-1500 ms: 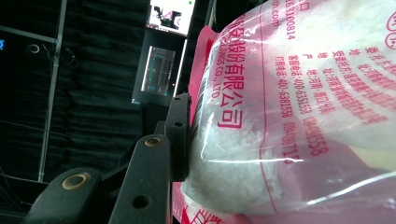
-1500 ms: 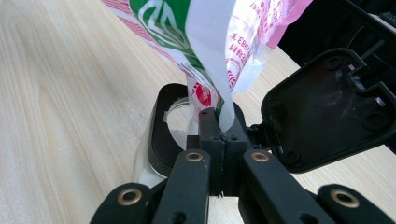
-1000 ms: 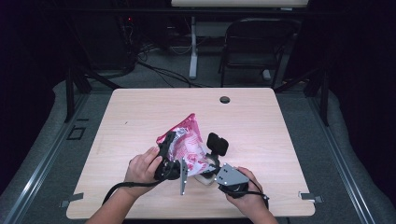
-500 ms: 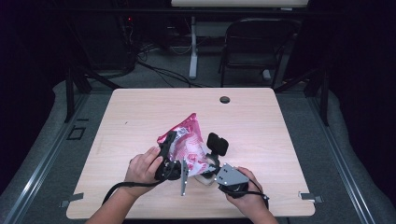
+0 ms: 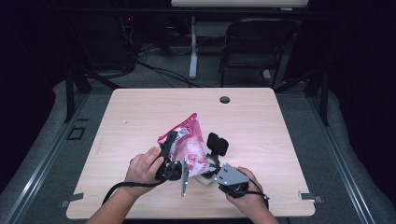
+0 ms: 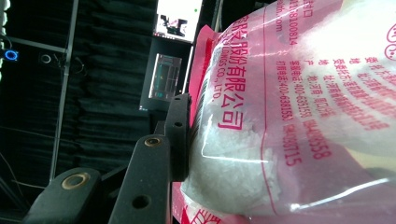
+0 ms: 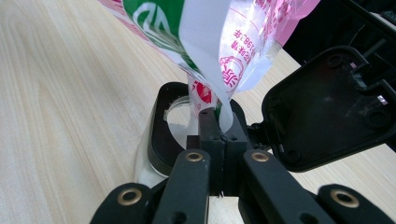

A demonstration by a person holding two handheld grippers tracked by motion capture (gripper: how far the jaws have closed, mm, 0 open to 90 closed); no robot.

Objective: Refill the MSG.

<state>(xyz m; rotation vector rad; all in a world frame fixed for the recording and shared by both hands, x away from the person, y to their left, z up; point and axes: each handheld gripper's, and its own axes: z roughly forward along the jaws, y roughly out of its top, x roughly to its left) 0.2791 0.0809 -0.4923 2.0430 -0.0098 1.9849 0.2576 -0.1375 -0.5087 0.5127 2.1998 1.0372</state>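
Note:
A pink and clear bag of white granules (image 5: 186,140) is held tilted above the table, its peak pointing up and away. My left gripper (image 5: 173,148) is shut across the bag's middle; one black finger (image 6: 179,133) presses into the bag's side (image 6: 289,116). My right gripper (image 7: 217,122) is shut on the bag's lower white and green corner (image 7: 205,56). That corner hangs over a small clear container with a black rim (image 7: 161,128), whose black lid (image 7: 327,107) stands flipped open. In the high view the container (image 5: 204,176) sits under the bag beside the right gripper (image 5: 208,169), with the lid (image 5: 217,143) raised.
The wooden table (image 5: 140,112) has a round cable hole (image 5: 225,99) near its far edge. Both of the person's hands come in from the front edge, with a cable trailing left. A chair (image 5: 254,46) stands beyond the table.

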